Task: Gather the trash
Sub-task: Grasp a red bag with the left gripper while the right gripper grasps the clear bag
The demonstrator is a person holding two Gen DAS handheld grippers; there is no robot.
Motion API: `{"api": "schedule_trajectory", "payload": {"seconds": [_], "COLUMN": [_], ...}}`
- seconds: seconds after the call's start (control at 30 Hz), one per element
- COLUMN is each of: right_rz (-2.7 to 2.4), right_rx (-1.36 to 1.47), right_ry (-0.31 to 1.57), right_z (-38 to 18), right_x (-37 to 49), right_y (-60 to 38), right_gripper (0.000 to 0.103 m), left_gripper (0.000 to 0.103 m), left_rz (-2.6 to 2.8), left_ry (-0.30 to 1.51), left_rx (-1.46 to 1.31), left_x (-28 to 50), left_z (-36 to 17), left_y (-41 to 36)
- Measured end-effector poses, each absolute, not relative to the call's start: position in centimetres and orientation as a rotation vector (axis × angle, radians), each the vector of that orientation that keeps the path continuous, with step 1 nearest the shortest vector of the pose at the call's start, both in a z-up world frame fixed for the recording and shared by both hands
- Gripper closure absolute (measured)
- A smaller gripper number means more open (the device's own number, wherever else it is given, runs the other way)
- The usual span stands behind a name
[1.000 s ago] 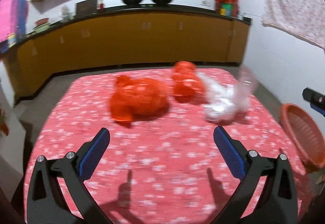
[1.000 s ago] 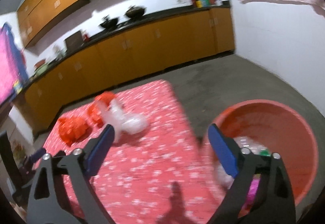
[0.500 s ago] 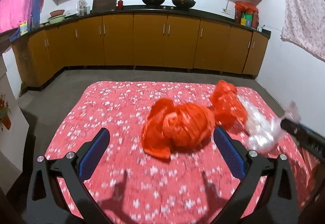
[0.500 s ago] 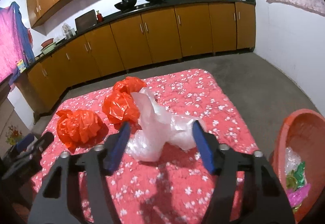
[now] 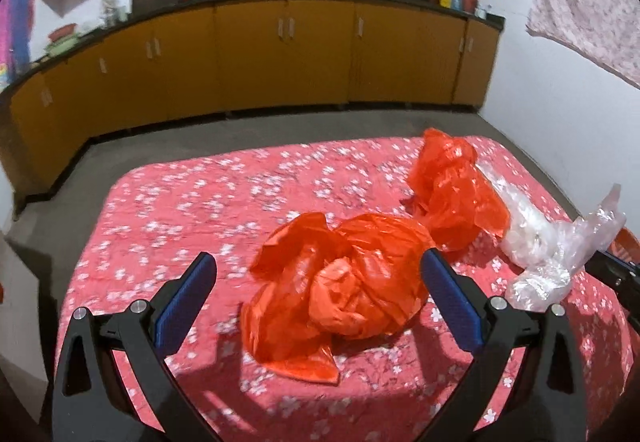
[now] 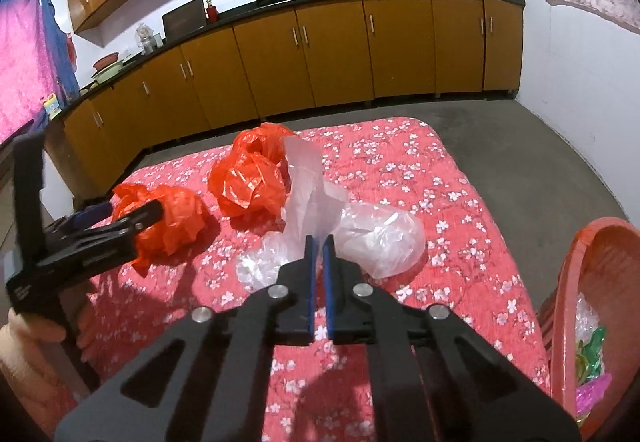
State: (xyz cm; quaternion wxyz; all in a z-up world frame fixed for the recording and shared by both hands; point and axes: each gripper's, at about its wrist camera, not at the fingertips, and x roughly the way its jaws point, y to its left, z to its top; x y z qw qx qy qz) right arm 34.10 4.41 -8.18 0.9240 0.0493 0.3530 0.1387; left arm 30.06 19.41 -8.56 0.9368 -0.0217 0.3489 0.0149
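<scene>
Right tongs (image 6: 319, 242) have just snapped together on the clear plastic bag (image 6: 360, 238) lying on the flowered bed (image 6: 420, 177), so that one's grabbed. Next it needs lifting over to the red basket (image 6: 576, 262) at the right, which already holds some plastic scraps. Left tongs (image 5: 320, 282) are spread wide around the near orange bag (image 5: 340, 290), not pinching yet.
</scene>
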Motion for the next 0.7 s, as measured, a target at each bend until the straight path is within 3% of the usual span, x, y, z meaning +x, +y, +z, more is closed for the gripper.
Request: {"api": "schedule_trajectory", "payload": {"seconds": [0.1,0.17,0.23,0.43,0.53,0.7], "right_rz": [0.291,0.294,0.297,0.298,0.297,0.291], "right_rx": [0.092,0.097,0.107,0.11,0.113,0.126], "right_ry": [0.725,0.729,0.733,0.732,0.728,0.706], "right_z": [-8.1,-8.2,-8.1,-7.8,-7.3,-5.8], "right_x": [33.7,33.4,33.2,32.2,31.4,29.6], "right_y": [4.6,4.5,4.3,3.9,3.5,2.2], "right_gripper": [0.1,0.1,0.1,0.1,0.1,0.101], "left_gripper": [0.002,0.008,0.028,0.057,0.064,0.066], "left_rz": [-0.016,-0.039,-0.058,-0.1,-0.102,-0.101], "left_ry": [0.733,0.726,0.728,0.726,0.723,0.705], "left_rx": [-0.07,-0.071,-0.067,-0.048,-0.043,-0.072], "left_x": [30.5,30.3,30.2,28.9,27.7,25.4], "left_z": [-8.9,-8.8,-8.8,-8.7,-8.6,-7.4], "left_y": [19.4,19.1,18.9,17.9,17.3,16.7]}}
